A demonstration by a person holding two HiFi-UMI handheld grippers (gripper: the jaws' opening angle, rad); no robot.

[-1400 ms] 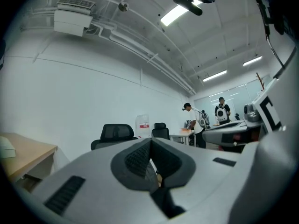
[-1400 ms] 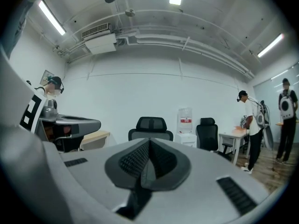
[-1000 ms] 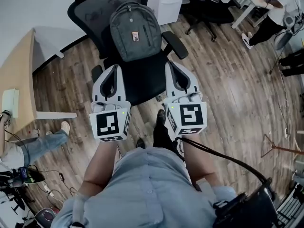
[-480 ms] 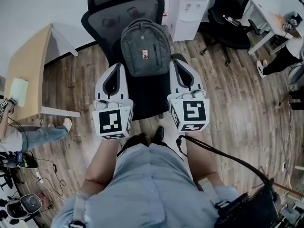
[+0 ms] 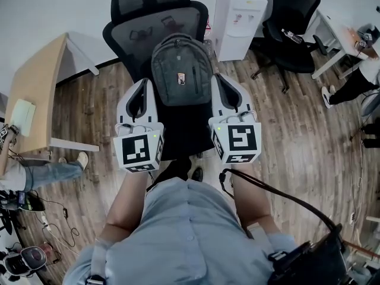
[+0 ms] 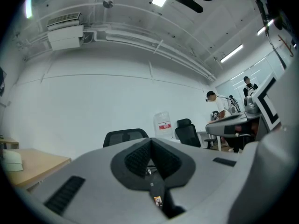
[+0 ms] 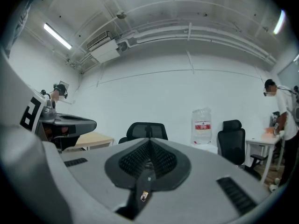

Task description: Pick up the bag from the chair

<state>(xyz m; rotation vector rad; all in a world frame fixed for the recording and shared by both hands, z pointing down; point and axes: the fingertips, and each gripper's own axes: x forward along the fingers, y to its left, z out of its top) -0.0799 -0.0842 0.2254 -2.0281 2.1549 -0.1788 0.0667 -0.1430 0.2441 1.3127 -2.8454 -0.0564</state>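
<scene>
head view shows bag [image 5: 181, 70] on chair [image 5: 133, 35], left gripper [image 5: 145, 83], right gripper [image 5: 217, 76], gripper views show fingers [image 6: 135, 158] closed, empty

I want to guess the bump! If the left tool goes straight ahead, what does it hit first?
Probably the black chair's backrest. The shut left tool seems to pass just beside the backpack, not into it, though depth is unclear.

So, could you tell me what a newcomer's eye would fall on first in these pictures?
A grey backpack stands upright on the seat of a black mesh office chair, at the top middle of the head view. The white left tool and right tool flank it, each with its jaws together and nothing between them. A white water dispenser stands behind the chair, toward the picture's right.
</scene>
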